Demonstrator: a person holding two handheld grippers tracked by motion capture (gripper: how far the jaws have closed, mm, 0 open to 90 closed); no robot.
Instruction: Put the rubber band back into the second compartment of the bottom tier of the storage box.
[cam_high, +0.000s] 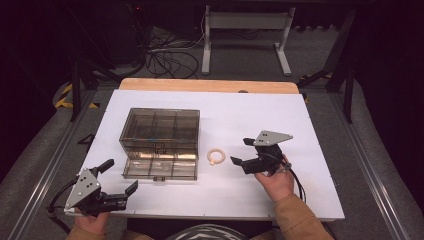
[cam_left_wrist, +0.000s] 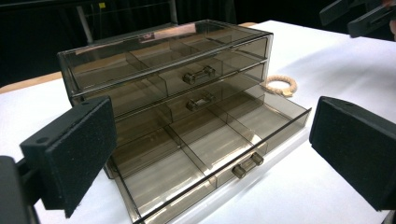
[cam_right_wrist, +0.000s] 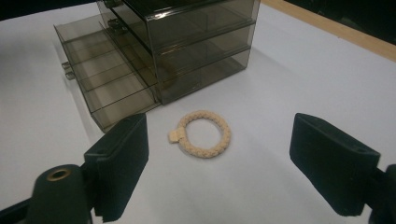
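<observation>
Right of the drawer box, the braided ring lies on the desk; right claw and left claw both released, grasping nothing.

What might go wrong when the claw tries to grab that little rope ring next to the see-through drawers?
1. The braided ring lies flat on the white table, so the right hand-held gripper, open on either side of it, may slide over it or push it away.
2. The bottom drawer sticks out open close to the ring; a sideways nudge might bump it or shift the drawer box.
3. The ring looks thin, so it may slip from a loose pinch.
</observation>
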